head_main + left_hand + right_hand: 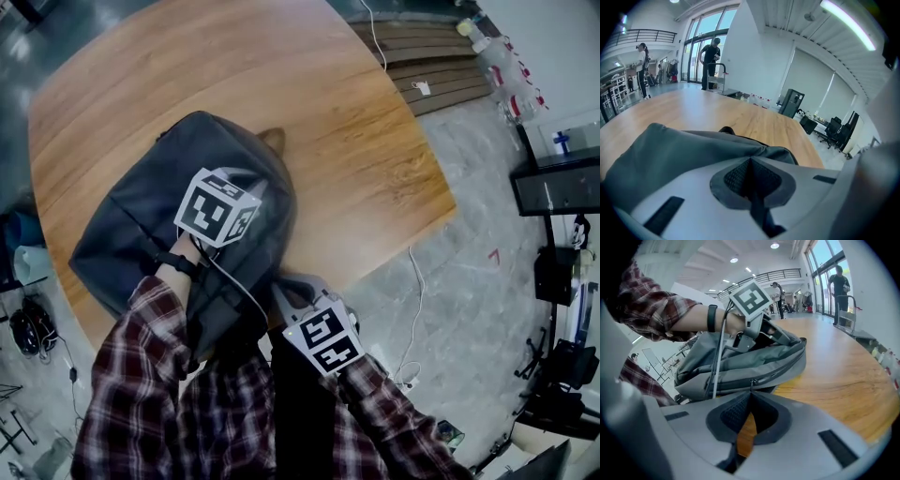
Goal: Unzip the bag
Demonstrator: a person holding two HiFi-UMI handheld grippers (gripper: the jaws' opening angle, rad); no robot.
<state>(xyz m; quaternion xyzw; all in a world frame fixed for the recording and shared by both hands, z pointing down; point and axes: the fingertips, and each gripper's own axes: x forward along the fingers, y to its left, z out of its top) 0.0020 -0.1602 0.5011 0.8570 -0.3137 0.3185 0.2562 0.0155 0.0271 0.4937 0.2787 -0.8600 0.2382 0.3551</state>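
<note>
Your bag (pixel 150 206), a grey backpack, lies flat on the wooden bench (pixel 281 75), towards its near left part, with one end reaching the bench edge closest to you.

Your left tool (pixel 750 161) sits on top of the bag, about the middle of its upper face. Its jaws are closed together, and a raised fold of the grey fabric sits right at their tips. Beyond that fold you see the bare bench top running away.

Your right tool (pixel 750 390) is at the bag's near end, just off the bench edge in the head view. It is low and level with the side of the bag, looking along the zip line. Its jaws are drawn narrow, with the tips meeting on the small metal zip pull (pixel 752 381) that hangs from the dark zip track on the bag's side. Lower down between the jaws a sliver of bench shows through.

A white cable (pixel 239 286) runs from your left wrist across the bag towards your body. Your plaid sleeve (pixel 141 375) covers the bag's near left corner.
</note>
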